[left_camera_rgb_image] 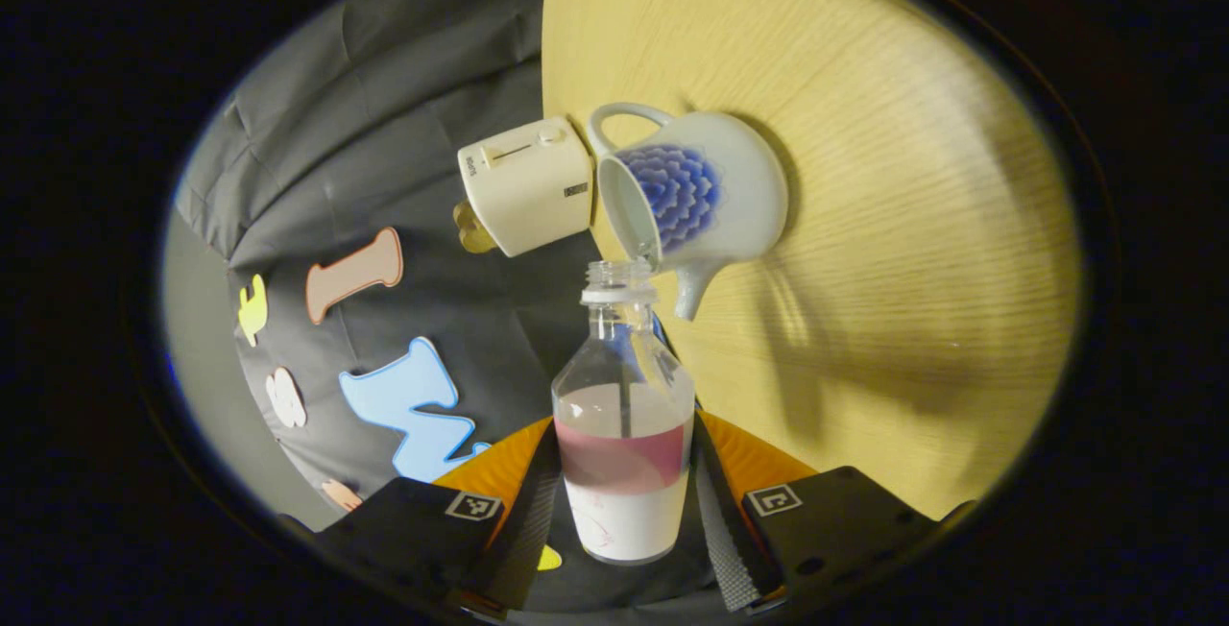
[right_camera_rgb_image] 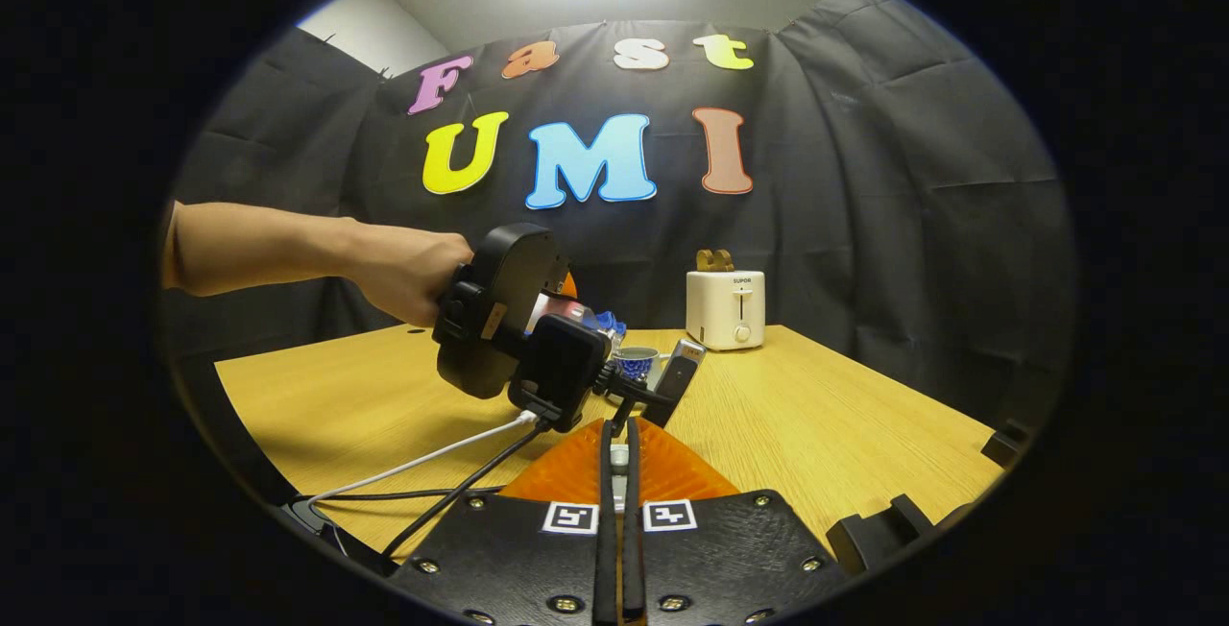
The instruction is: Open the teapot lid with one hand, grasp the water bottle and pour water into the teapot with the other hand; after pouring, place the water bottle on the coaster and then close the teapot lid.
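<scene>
The left gripper (left_camera_rgb_image: 626, 511) is clenched on the water bottle (left_camera_rgb_image: 624, 434), both fingers pressing its labelled lower body from either side. The bottle is uncapped and tipped over, its open neck right at the rim of the teapot (left_camera_rgb_image: 696, 194), which stands on the wooden bench (left_camera_rgb_image: 912, 223) with its top open, a blue pattern on its belly, handle on one side and spout on the other. A thin thread of water seems to run from the neck to the teapot's opening, though it is faint. Liquid still fills the lower part of the bottle. A cream toaster (left_camera_rgb_image: 528, 184) stands just beside the teapot, toward the black cloth wall, with a brownish item poking from its top. In the right gripper view, the right gripper (right_camera_rgb_image: 617, 472) has its fingers brought together with barely a slit between; something small and pale sits in that slit, but what it is cannot be told. Ahead of it a person's hand (right_camera_rgb_image: 408, 271), forearm stretched level from the left, grips the other gripper's bulky body (right_camera_rgb_image: 504, 319), rolled sideways over the teapot (right_camera_rgb_image: 636, 362), which it largely hides. Cables trail from it across the bench (right_camera_rgb_image: 816, 424). The toaster (right_camera_rgb_image: 726, 309) stands behind, near the bench's far edge.
</scene>
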Demonstrator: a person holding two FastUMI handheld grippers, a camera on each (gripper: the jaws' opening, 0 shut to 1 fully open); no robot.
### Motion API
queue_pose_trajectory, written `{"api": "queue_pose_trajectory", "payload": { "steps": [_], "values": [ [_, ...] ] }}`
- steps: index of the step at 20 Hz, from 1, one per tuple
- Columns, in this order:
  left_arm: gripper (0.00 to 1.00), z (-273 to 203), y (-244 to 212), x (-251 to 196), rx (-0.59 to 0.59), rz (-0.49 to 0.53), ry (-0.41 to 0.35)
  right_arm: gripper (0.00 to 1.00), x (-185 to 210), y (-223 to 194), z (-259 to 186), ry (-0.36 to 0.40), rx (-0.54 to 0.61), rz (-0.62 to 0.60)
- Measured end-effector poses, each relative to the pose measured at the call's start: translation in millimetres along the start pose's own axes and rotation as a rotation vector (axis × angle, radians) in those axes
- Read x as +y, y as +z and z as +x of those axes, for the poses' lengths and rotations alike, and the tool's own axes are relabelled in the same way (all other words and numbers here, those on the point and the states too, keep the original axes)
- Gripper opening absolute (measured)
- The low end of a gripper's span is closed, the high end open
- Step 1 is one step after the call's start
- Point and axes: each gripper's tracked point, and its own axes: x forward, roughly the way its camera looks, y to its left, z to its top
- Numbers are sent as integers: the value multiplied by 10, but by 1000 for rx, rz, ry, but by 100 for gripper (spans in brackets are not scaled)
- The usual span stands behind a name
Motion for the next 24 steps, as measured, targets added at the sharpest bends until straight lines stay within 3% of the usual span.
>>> {"api": "queue_pose_trajectory", "payload": {
  "steps": [3, 5, 6, 16, 18, 19, 24],
  "values": [
    [84, 3, 46, 69, -9, 28, 14, 3, 4, 1, -2, 1, 3, 0],
    [77, -4, 70, 105, -12, 47, 22, 3, -1, 1, -3, 0, 2, -1],
    [84, -5, 81, 116, -14, 56, 24, 3, -3, -3, 1, 0, 3, -1],
    [84, -3, 51, 207, -4, 124, 29, 3, -6, -28, -3, 1, 12, -2],
    [77, -16, 70, 229, -5, 132, 34, 3, 0, -38, 5, 3, 16, -4],
    [84, -26, 82, 239, -9, 136, 36, 3, 3, -37, 5, 4, 19, -4],
    [84, -34, 126, 269, -17, 154, 41, 3, 4, -79, 10, 7, 33, -4]
  ]
}}
